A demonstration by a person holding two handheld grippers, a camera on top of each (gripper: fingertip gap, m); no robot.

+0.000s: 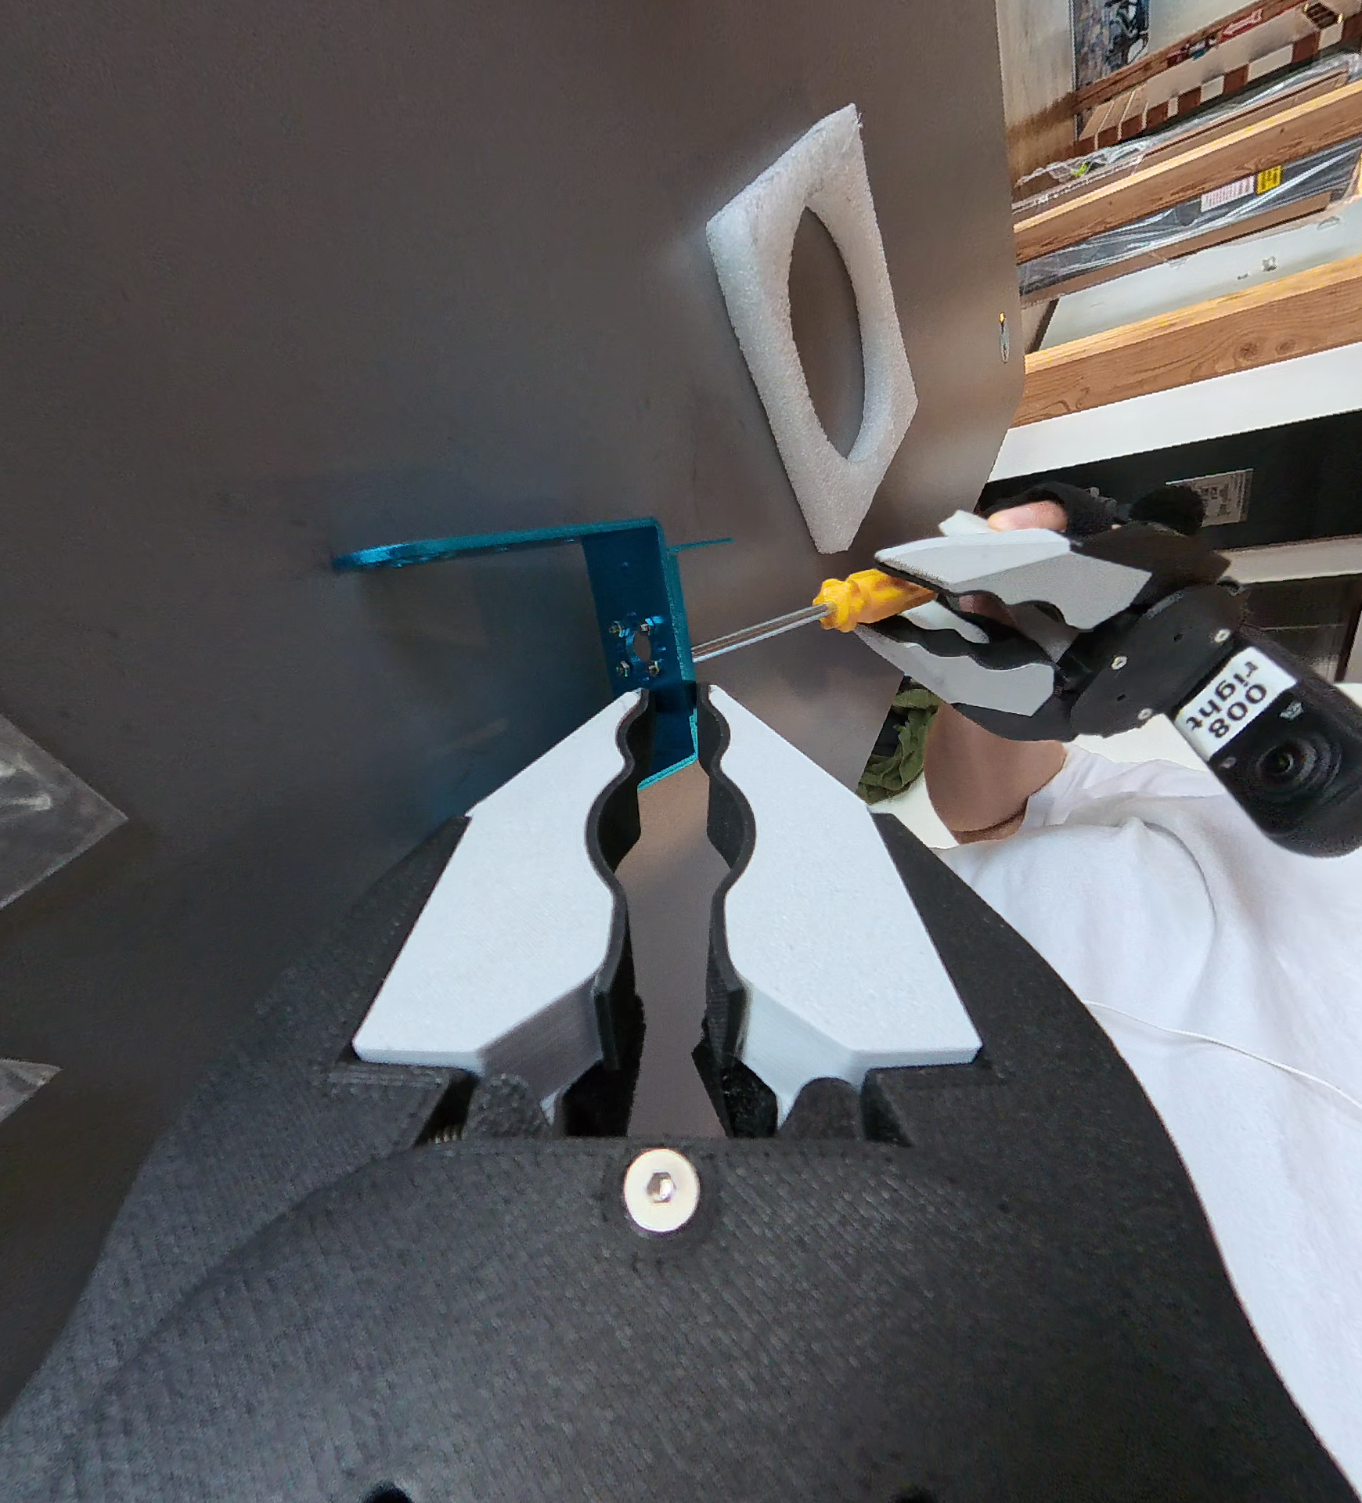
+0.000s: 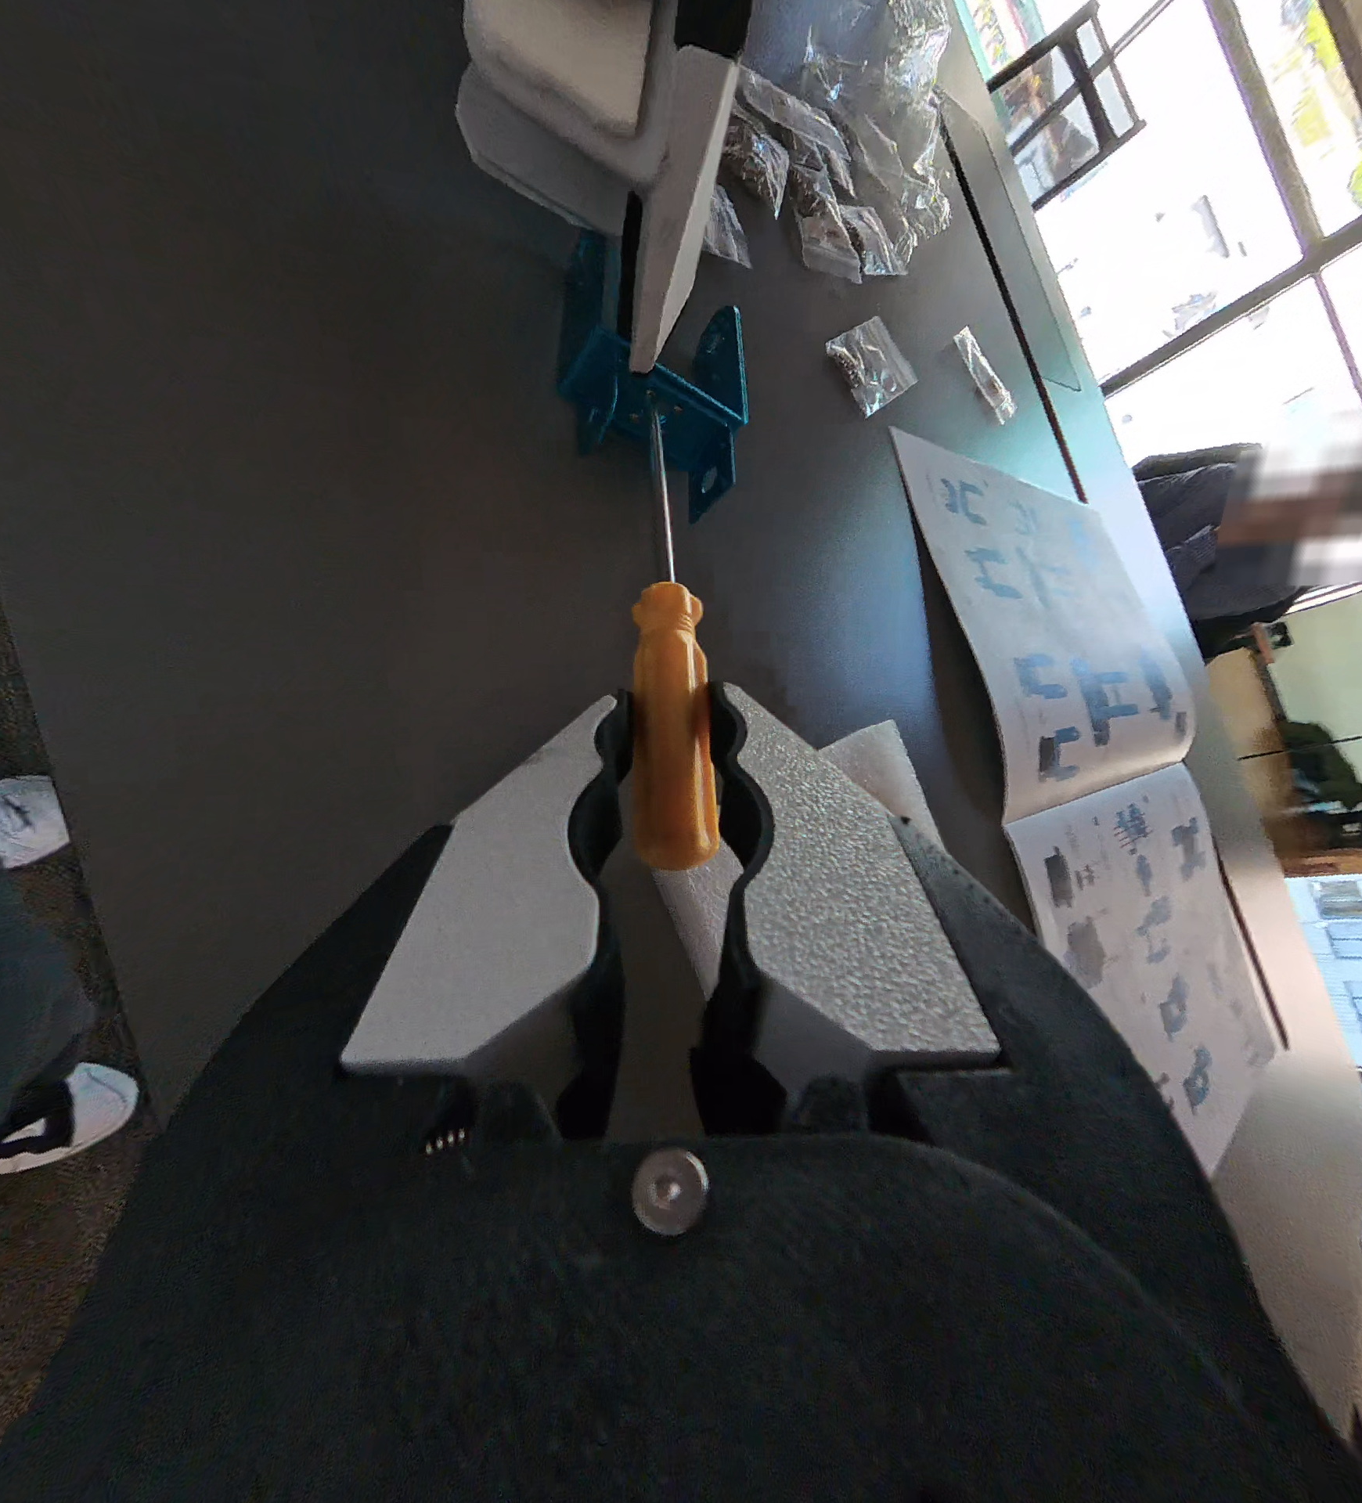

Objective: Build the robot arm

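A blue metal bracket (image 1: 637, 618) stands on the dark grey table (image 1: 255, 325). My left gripper (image 1: 671, 699) is shut on the bracket's lower edge and holds it upright. My right gripper (image 2: 668, 707) is shut on the yellow handle of a screwdriver (image 2: 671, 732). The thin steel shaft runs forward and its tip touches the bracket's face (image 2: 661, 407) among small screw holes. In the left wrist view the right gripper (image 1: 905, 602) comes in from the right with the screwdriver (image 1: 865, 602) pointed at the bracket. In the right wrist view the left gripper's fingers (image 2: 678, 228) clamp the bracket from above.
A white foam frame (image 1: 816, 325) lies on the table behind the bracket. Several clear bags of small parts (image 2: 824, 163) and an open instruction booklet (image 2: 1092, 773) lie to the right. The table's edge and windows are at right. A person's shoe (image 2: 51, 1122) shows at left. Some 10 cm of space lies between my two pairs of fingers.
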